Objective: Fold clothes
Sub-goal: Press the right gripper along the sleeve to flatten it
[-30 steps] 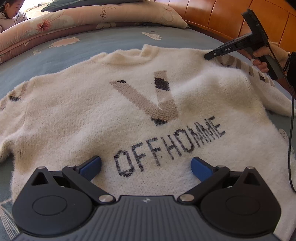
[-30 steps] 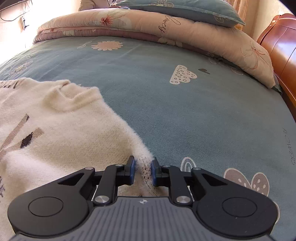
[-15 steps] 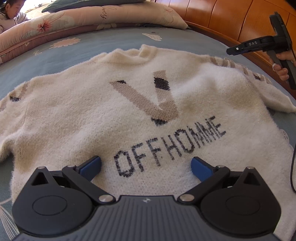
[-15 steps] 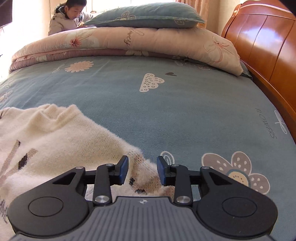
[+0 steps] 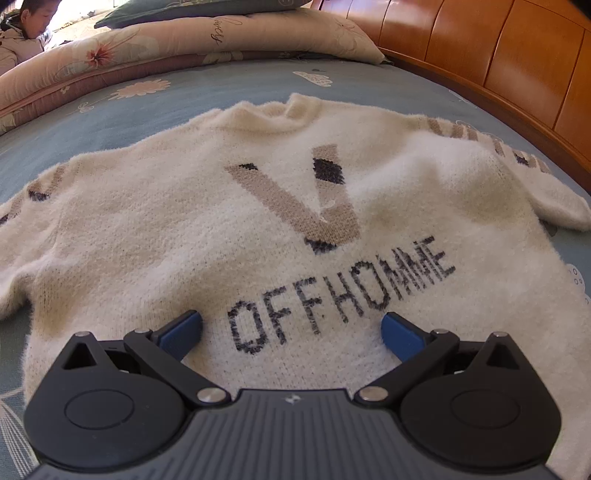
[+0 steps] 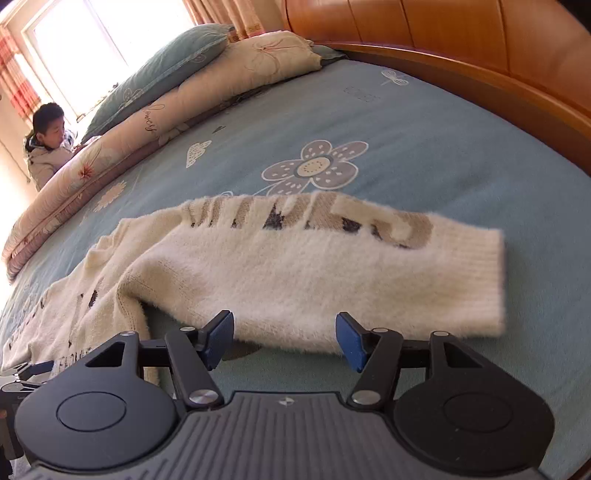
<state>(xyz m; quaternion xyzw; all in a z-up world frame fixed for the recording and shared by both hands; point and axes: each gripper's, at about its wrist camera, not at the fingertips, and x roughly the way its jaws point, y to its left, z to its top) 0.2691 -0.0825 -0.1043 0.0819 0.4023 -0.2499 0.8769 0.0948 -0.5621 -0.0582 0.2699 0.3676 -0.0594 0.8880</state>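
A cream fluffy sweater (image 5: 207, 236) with a large V and the word OFFHOMME lies front up, spread flat on the blue bedsheet (image 5: 155, 96). My left gripper (image 5: 291, 332) hovers open over its lower hem, nothing between the blue pads. In the right wrist view the sweater's sleeve (image 6: 332, 269) stretches out to the right, cuff at its end. My right gripper (image 6: 284, 338) hangs just in front of the sleeve's near edge, jaws opening and empty. The left gripper's tip (image 6: 26, 373) peeks in at the left edge there.
A folded floral quilt (image 5: 155, 48) with a dark pillow (image 5: 177, 9) on top lies along the far side of the bed. A wooden headboard (image 5: 498, 62) borders the right. A person (image 6: 46, 147) sits beyond the quilt near a bright window.
My right gripper let go at the sweater's shoulder, swung away to the right, rolled, and now faces the sleeve with wider jaws. It has left the left wrist view. The left gripper stayed still.
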